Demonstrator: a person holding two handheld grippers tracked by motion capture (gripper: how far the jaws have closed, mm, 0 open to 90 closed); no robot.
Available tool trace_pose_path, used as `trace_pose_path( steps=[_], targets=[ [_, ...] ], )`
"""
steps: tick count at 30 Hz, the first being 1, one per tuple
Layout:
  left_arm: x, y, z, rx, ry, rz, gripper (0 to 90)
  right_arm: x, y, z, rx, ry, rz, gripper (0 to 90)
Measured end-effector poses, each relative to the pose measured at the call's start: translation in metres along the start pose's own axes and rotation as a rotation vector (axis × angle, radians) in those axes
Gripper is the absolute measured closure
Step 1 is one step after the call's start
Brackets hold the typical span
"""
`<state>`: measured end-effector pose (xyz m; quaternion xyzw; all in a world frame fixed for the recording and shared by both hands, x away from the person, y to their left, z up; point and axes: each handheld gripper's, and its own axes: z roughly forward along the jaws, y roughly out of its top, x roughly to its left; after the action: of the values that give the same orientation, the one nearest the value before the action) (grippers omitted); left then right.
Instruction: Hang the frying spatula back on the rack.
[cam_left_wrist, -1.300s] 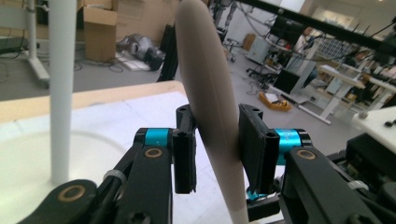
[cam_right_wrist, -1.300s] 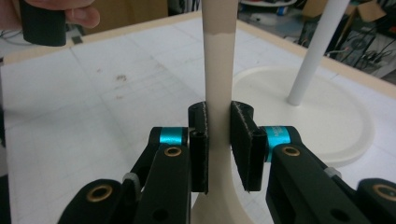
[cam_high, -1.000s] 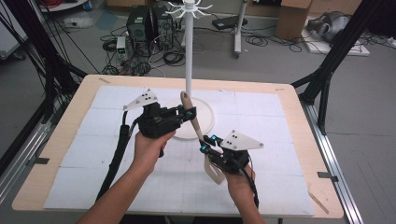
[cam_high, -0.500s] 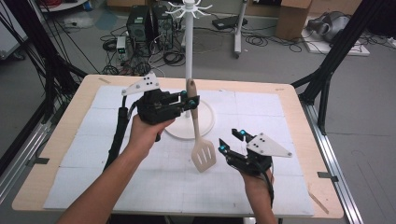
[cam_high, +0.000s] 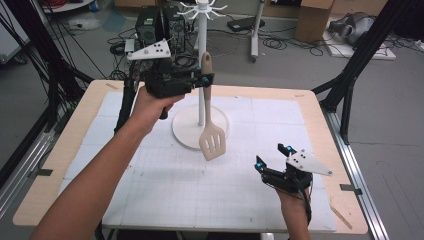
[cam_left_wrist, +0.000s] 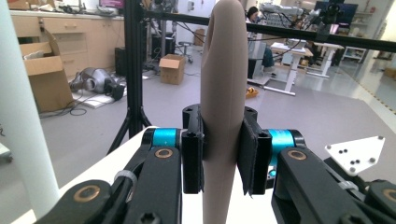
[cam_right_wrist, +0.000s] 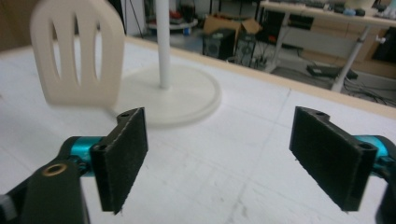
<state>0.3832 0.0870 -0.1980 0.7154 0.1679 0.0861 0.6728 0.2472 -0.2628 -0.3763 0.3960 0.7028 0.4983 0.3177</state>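
A beige slotted spatula (cam_high: 210, 120) hangs upright in the air over the table, blade down, in front of the white rack's pole (cam_high: 201, 65). My left gripper (cam_high: 204, 80) is shut on its handle (cam_left_wrist: 223, 116), high above the rack's round base (cam_high: 186, 131). In the left gripper view the handle stands between both black pads (cam_left_wrist: 192, 156). My right gripper (cam_high: 272, 159) rests low over the mat at the front right, open with nothing between its pads (cam_right_wrist: 122, 156). The spatula blade (cam_right_wrist: 77, 53) floats ahead of it to the left.
The white hook rack (cam_high: 202, 7) stands mid-table on the white gridded mat (cam_high: 165, 200). The table's wooden rim (cam_high: 320, 130) runs around the mat. Black frame legs (cam_high: 355, 65), cables and boxes lie on the floor beyond.
My left gripper has lifted the spatula up and toward the pole. My right gripper let go of the blade, opened, and drew back to the front right.
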Motion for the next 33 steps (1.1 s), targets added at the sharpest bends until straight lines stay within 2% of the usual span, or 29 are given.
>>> trace_pose_path(
  steps=[2,4,10,15,17,24,28,33],
  targets=[
    [0.006,0.006,0.002,-0.006,-0.012,0.0,73.4,-0.004,-0.001,-0.001,0.027,-0.004,-0.019,17.6],
    [0.01,0.01,0.003,-0.004,-0.017,0.002,73.4,-0.007,-0.001,-0.003,0.045,-0.003,-0.016,17.6],
    [0.021,0.027,0.013,-0.004,-0.016,-0.009,73.4,-0.012,-0.006,-0.006,0.051,-0.003,-0.003,17.7],
    [0.028,0.04,0.02,-0.008,0.005,-0.016,73.4,-0.013,-0.007,-0.007,0.038,0.01,-0.002,17.7],
    [0.03,0.042,0.022,-0.013,0.006,-0.028,73.4,-0.012,-0.007,-0.007,0.037,0.023,-0.008,17.7],
    [0.033,0.049,0.028,0.002,0.015,-0.033,73.4,-0.012,-0.008,-0.006,0.031,0.031,-0.001,17.7],
    [0.037,0.05,0.031,-0.009,0.017,-0.062,73.4,-0.012,-0.008,-0.006,0.018,0.046,0.004,17.7],
    [0.043,0.048,0.031,0.006,0.034,-0.082,73.4,-0.012,-0.008,-0.007,0.017,0.047,0.008,17.7]
  ],
)
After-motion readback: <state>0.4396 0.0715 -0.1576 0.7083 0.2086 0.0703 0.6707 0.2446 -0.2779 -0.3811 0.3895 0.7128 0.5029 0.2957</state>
